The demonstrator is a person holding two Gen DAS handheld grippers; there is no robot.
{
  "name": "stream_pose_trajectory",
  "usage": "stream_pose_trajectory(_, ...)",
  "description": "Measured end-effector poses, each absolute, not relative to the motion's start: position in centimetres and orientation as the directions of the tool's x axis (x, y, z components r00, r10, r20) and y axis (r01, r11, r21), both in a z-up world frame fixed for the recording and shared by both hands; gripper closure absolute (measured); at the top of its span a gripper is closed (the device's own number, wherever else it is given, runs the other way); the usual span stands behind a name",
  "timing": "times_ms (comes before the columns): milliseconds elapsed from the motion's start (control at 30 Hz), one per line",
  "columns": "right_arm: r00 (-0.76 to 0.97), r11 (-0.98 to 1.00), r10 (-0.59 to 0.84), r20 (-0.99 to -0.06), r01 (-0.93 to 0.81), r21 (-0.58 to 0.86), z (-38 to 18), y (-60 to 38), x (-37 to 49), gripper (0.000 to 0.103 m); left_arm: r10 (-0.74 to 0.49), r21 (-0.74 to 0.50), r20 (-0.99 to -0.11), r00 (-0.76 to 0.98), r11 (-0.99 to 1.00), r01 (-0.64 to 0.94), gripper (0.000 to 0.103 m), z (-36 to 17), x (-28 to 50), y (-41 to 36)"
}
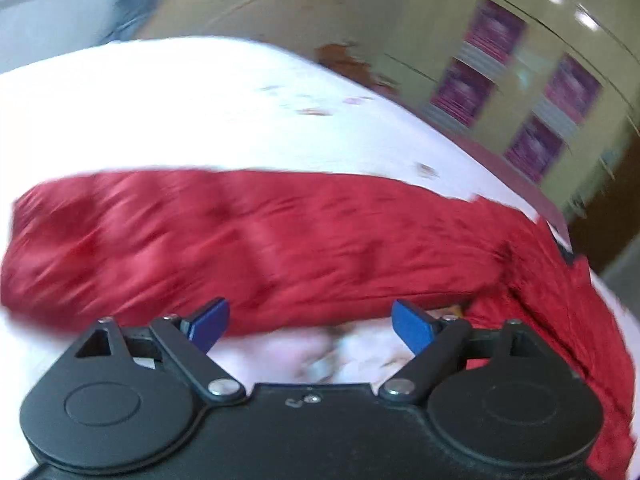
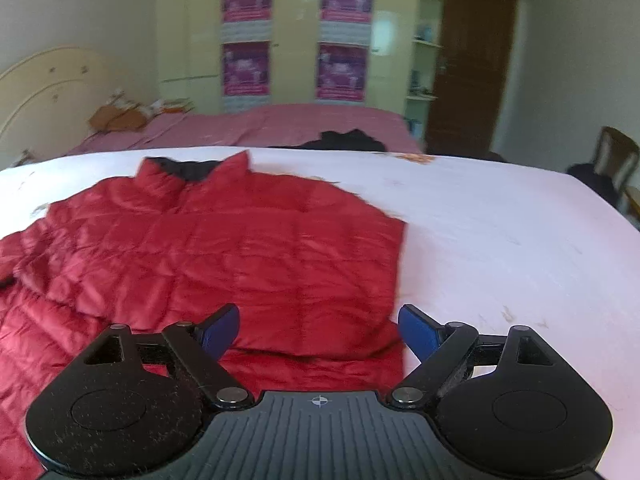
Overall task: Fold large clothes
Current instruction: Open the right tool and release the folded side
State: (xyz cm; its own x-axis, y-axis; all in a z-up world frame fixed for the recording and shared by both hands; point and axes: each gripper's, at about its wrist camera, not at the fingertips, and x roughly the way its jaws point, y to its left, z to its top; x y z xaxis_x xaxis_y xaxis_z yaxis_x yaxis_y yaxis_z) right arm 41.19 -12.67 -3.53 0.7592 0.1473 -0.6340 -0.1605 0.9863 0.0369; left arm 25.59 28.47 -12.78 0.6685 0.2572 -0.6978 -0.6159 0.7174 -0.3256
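Observation:
A red quilted puffer jacket (image 2: pixel 224 248) lies flat on a white bed sheet (image 2: pixel 500 240), collar (image 2: pixel 192 170) towards the far side. Its right side is folded in, giving a straight edge. My right gripper (image 2: pixel 318 330) is open and empty, just above the jacket's near hem. In the blurred left wrist view a long red sleeve (image 1: pixel 248 240) of the jacket stretches across the sheet (image 1: pixel 180 112). My left gripper (image 1: pixel 310 322) is open and empty, just short of the sleeve's near edge.
A second bed with a pink cover (image 2: pixel 280 128) stands behind, with a dark garment (image 2: pixel 344 140) and brown clutter (image 2: pixel 120 116) on it. Beyond are a yellow wardrobe with posters (image 2: pixel 296 32), a brown door (image 2: pixel 472 60) and a chair (image 2: pixel 612 164) at the right.

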Motion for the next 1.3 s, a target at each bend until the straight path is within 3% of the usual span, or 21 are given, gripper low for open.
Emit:
stream_pose_trajectory(67,0.746,0.981,0.171,-0.644,-0.189,0.042,-3.7,-11.7,41.4,0.017,0.248,-0.409,-0.699,0.671,0.63,-0.66,0.025,-13.6,23.7,29.5)
stream_pose_trajectory(167,0.734,0.978,0.175,-0.656,-0.205,0.031,-4.1,-10.7,41.7,0.017,0.253,-0.52,-0.666,0.702,0.516,-0.68,0.028,-14.4,21.7,30.4)
stream_pose_trajectory(300,0.727,0.975,0.186,-0.66,-0.22,0.032,-4.2,-9.9,41.7,0.017,0.276,-0.609,-0.631,0.725,0.404,-0.683,0.03,-15.2,20.7,31.7)
stream_pose_trajectory(400,0.727,0.977,0.179,-0.663,-0.212,0.031,-4.2,-9.8,41.7,0.017,0.317,-0.642,-0.603,0.732,0.351,-0.681,0.041,-16.0,20.8,33.6)
stream_pose_trajectory(433,0.726,0.978,0.174,-0.666,-0.205,0.031,-4.2,-9.9,41.8,0.017,0.341,-0.646,-0.596,0.727,0.334,-0.687,0.048,-16.1,21.0,34.4)
stream_pose_trajectory(533,0.722,0.984,0.156,-0.675,-0.173,0.042,-4.4,-10.5,42.2,0.018,0.385,-0.582,-0.64,0.665,0.322,-0.747,0.089,-16.0,22.2,36.4)
stream_pose_trajectory(567,0.719,0.985,0.155,-0.677,-0.163,0.052,-4.4,-10.8,42.3,0.018,0.392,-0.563,-0.643,0.658,0.341,-0.753,0.093,-15.7,22.9,36.8)
stream_pose_trajectory(733,0.731,0.992,0.126,-0.671,-0.115,0.061,-4.1,-11.5,42.7,0.018,0.416,-0.473,-0.531,0.738,0.577,-0.666,0.094,-11.1,28.3,34.9)
stream_pose_trajectory(867,0.744,0.994,0.105,-0.659,-0.052,0.099,-3.8,-12.3,43.8,0.018,0.273,-0.389,-0.446,0.852,0.798,-0.459,0.094,-7.6,35.0,28.8)
stream_pose_trajectory(967,0.74,0.99,0.093,-0.666,0.002,0.14,-3.5,-13.1,45.1,0.039,0.139,-0.337,-0.418,0.898,0.894,-0.295,0.094,-6.2,39.1,22.9)
stream_pose_trajectory(1067,0.741,0.98,0.106,-0.663,0.033,0.194,-3.2,-14.1,45.7,0.04,-0.015,-0.296,-0.457,0.889,0.946,-0.136,0.094,-6.3,42.7,16.7)
stream_pose_trajectory(1133,0.744,0.977,0.107,-0.66,0.043,0.208,-3.0,-14.7,45.6,0.04,-0.129,-0.257,-0.542,0.831,0.966,-0.018,0.094,-7.4,45.7,13.1)
stream_pose_trajectory(1200,0.745,0.973,0.107,-0.658,0.056,0.223,-3.0,-15.5,45.4,0.04,-0.184,-0.212,-0.604,0.775,0.975,0.066,0.094,-8.6,48.0,9.4)
stream_pose_trajectory(1300,0.741,0.963,0.11,-0.663,0.084,0.255,-3.3,-17.1,45.3,0.04,-0.244,-0.187,-0.624,0.742,0.969,0.162,0.094,-9.6,49.3,5.0)
